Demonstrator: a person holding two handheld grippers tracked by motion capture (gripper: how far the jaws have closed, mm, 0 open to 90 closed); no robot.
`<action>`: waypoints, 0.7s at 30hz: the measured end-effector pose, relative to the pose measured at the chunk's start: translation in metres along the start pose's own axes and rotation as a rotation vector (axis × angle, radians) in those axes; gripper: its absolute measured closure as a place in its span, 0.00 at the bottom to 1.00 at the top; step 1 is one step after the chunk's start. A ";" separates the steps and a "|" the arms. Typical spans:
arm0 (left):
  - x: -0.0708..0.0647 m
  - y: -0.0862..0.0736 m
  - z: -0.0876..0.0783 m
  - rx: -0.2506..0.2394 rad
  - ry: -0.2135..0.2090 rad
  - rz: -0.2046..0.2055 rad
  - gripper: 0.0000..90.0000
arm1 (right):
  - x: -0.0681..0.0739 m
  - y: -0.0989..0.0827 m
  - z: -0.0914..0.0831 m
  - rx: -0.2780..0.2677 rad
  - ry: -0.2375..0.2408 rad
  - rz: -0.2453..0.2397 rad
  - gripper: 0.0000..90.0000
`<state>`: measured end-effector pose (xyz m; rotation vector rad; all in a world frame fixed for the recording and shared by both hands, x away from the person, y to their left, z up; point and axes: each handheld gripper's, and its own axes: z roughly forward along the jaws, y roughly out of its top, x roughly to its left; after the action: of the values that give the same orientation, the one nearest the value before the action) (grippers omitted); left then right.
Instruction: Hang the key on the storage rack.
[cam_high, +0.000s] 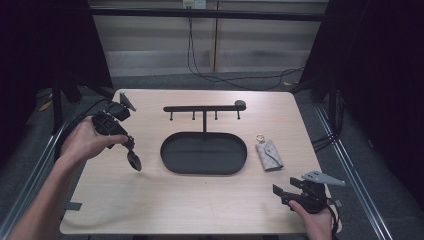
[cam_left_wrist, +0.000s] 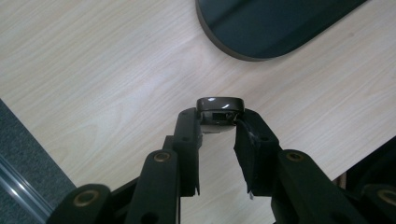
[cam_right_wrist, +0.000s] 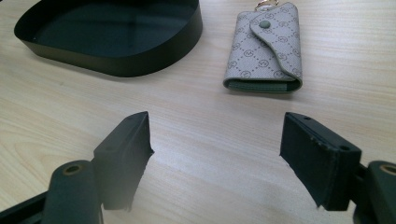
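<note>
While the left gripper (cam_left_wrist: 219, 123) clamps a dark fob (cam_left_wrist: 220, 110) at its fingertips above the wooden table (cam_left_wrist: 102, 70), the right gripper (cam_right_wrist: 215, 154) gapes empty, pouch (cam_right_wrist: 264, 46) lying just beyond.

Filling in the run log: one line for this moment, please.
left gripper: shut on car key | right gripper: open | key pouch: on table

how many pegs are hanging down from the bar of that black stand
4, along the bar of the black stand above the tray: two left of the post, two right. None seems hidden.
</note>
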<state>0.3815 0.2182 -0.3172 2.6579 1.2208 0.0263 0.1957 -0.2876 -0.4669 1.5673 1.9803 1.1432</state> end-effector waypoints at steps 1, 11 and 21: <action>0.000 0.001 0.000 0.001 -0.003 -0.001 0.79 | 0.000 0.000 0.000 0.000 -0.001 0.000 0.27; -0.007 0.010 -0.005 0.003 0.006 0.016 0.79 | 0.000 0.000 0.000 0.003 0.000 0.003 0.27; -0.012 0.017 -0.011 -0.013 0.015 0.031 0.79 | 0.000 0.000 0.000 0.004 0.002 0.001 0.27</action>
<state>0.3851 0.2005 -0.3017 2.6702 1.1792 0.0595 0.1960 -0.2878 -0.4671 1.5699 1.9842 1.1418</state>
